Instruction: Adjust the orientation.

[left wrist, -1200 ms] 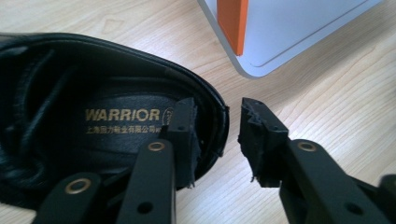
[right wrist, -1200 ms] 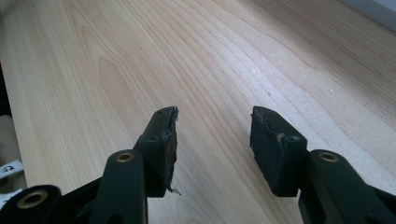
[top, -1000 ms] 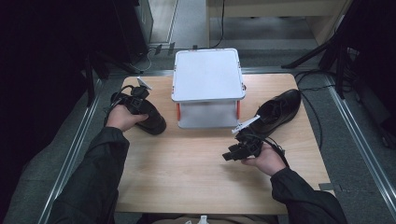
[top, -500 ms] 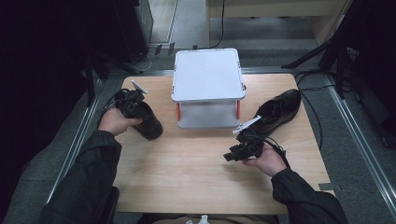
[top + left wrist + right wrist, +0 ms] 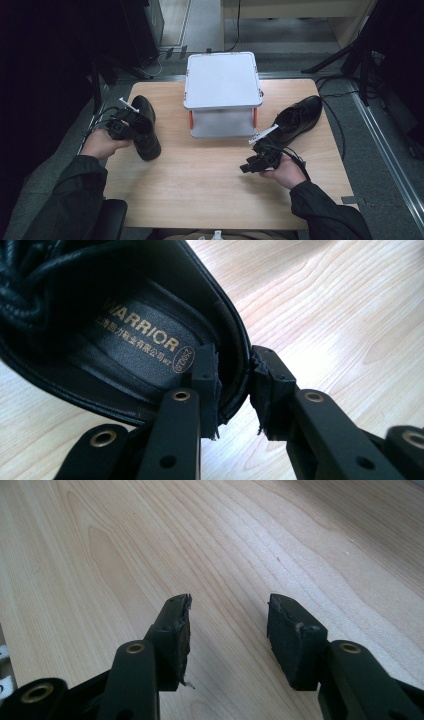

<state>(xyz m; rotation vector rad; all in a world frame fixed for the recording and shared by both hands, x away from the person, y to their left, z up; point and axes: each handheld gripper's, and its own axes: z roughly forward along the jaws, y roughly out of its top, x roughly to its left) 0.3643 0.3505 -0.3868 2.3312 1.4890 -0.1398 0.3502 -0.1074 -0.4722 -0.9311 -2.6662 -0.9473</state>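
On the dark insole [image 5: 125, 347] inside the black leather lace-up shoe [image 5: 60, 295], seen in the left gripper view, gold print reads "WARRIOR" in capital letters. Beneath that word runs one line of small gold Chinese characters, too fine for me to make out. At the end of that line sits a small gold oval stamp with digits inside it; they look like a size mark, but I cannot read them with certainty. I can read no other lettering in any of the views.
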